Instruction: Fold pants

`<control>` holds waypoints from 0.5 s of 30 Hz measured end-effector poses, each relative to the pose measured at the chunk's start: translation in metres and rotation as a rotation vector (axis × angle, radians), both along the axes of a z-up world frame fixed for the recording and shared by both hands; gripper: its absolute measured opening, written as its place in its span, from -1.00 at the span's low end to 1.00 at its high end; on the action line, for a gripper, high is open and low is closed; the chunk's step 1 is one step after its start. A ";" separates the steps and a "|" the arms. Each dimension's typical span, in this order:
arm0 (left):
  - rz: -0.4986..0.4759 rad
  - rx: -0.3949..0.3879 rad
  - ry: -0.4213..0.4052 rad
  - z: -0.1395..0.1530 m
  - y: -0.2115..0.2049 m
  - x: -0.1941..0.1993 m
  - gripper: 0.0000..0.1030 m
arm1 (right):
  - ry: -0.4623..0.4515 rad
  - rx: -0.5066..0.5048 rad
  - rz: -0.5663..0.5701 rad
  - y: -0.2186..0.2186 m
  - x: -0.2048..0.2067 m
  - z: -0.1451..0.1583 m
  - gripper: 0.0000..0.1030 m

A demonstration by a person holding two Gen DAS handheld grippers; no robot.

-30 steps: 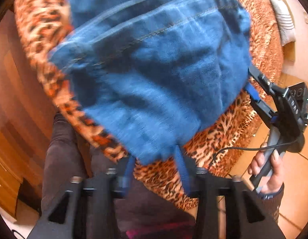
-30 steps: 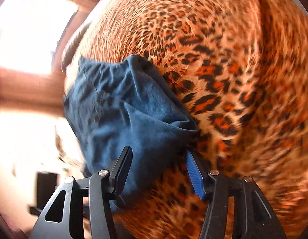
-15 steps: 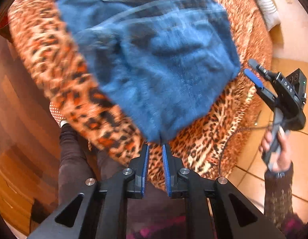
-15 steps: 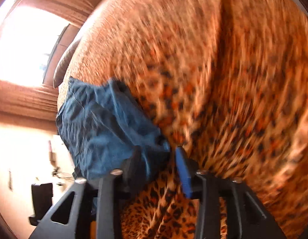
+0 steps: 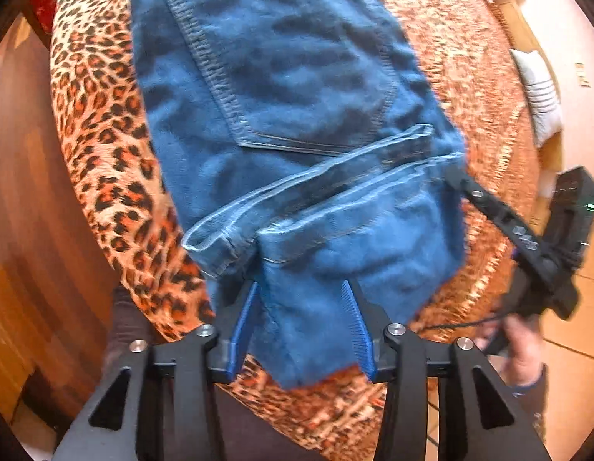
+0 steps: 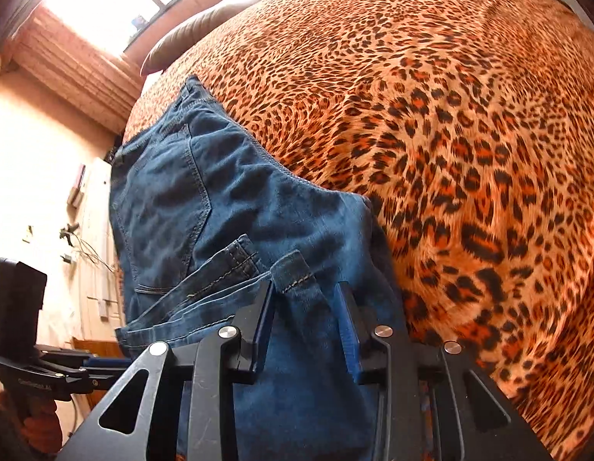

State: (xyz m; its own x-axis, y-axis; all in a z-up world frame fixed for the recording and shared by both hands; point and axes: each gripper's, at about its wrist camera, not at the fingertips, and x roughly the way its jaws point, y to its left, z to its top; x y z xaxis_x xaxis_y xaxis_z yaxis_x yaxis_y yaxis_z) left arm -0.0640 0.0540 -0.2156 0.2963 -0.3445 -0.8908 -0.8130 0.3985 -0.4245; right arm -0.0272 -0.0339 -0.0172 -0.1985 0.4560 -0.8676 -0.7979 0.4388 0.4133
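Denim pants (image 5: 297, 123) lie folded on the leopard-print bedspread (image 5: 101, 134) in the left wrist view, back pocket up, leg hems doubled over it. The left gripper (image 5: 302, 322) straddles the near edge of the pants, jaws apart, cloth loose between them. The right gripper (image 5: 500, 215) reaches in at the pants' right edge

From the right wrist view, the right gripper (image 6: 306, 322) has its jaws spread around the pants' (image 6: 204, 207) near fold, not pinching. Beyond the pants stretches the bedspread (image 6: 450, 115)
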 end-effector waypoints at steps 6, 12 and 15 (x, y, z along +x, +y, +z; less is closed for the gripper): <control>0.021 -0.068 -0.018 -0.018 -0.003 -0.002 -0.03 | 0.025 0.003 0.015 0.006 0.002 -0.005 -0.33; 0.001 -0.012 0.011 -0.020 -0.007 0.017 -0.98 | 0.012 -0.001 0.049 0.000 0.003 0.000 -0.65; 0.044 -0.009 -0.026 0.004 -0.012 0.002 -0.98 | 0.106 0.086 0.044 0.001 -0.001 0.023 -0.74</control>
State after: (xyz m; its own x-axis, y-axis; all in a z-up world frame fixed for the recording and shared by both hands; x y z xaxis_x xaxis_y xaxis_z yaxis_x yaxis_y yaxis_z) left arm -0.0619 0.0425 -0.2112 0.3345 -0.3388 -0.8794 -0.8183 0.3584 -0.4494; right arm -0.0287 -0.0330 0.0057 -0.3085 0.5166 -0.7987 -0.7655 0.3636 0.5309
